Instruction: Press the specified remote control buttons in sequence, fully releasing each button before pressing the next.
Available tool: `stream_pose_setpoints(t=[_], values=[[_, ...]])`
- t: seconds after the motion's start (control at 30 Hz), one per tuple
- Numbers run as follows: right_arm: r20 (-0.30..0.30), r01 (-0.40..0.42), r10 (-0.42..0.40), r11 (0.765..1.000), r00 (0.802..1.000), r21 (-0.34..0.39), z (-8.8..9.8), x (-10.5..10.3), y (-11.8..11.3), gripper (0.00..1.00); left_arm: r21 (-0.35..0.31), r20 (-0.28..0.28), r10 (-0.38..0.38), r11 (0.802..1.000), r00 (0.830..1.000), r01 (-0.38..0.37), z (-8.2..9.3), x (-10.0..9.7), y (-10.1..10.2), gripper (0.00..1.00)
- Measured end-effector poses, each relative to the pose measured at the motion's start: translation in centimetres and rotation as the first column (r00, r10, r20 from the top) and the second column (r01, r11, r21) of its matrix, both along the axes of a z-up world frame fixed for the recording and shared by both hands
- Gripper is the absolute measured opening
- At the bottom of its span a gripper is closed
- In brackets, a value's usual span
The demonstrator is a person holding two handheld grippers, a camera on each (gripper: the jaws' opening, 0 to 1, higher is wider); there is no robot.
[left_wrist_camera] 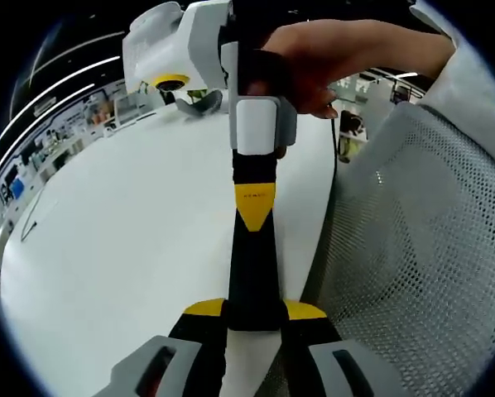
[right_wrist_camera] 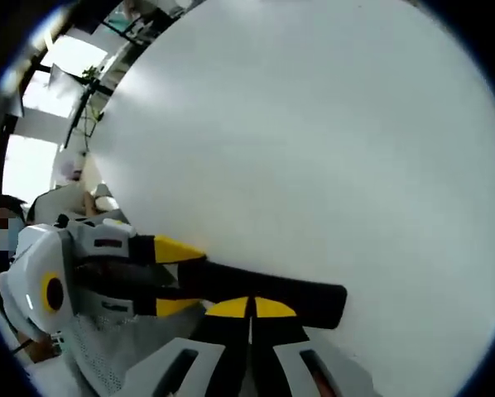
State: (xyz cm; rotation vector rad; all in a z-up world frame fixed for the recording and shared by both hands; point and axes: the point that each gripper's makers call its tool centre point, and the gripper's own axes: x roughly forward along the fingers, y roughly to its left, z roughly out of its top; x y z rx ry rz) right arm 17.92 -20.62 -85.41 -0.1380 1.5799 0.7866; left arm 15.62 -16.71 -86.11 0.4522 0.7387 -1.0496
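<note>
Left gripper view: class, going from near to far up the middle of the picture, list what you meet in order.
The left tool's own yellow-tipped jaws → the black remote they clamp → the right tool closed on the remote's far end → the hand holding that tool.

Remote (left_wrist_camera: 253, 273) on table (left_wrist_camera: 132, 231), mesh chair (left_wrist_camera: 421, 240) beside.

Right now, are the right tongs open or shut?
Shut: on the right tongs, the yellow tips meet with no gap, beside the black remote.
</note>
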Motion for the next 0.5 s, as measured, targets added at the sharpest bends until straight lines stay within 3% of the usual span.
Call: stream_pose_setpoints(t=[0.5], values=[[0.03,-0.031,0.032,0.999,0.999,-0.039,-0.21,0.13,-0.13,0.0,0.001,-0.001,0.002,1.0,1.0,-0.002,-0.04,0.04,-0.03,0.24]])
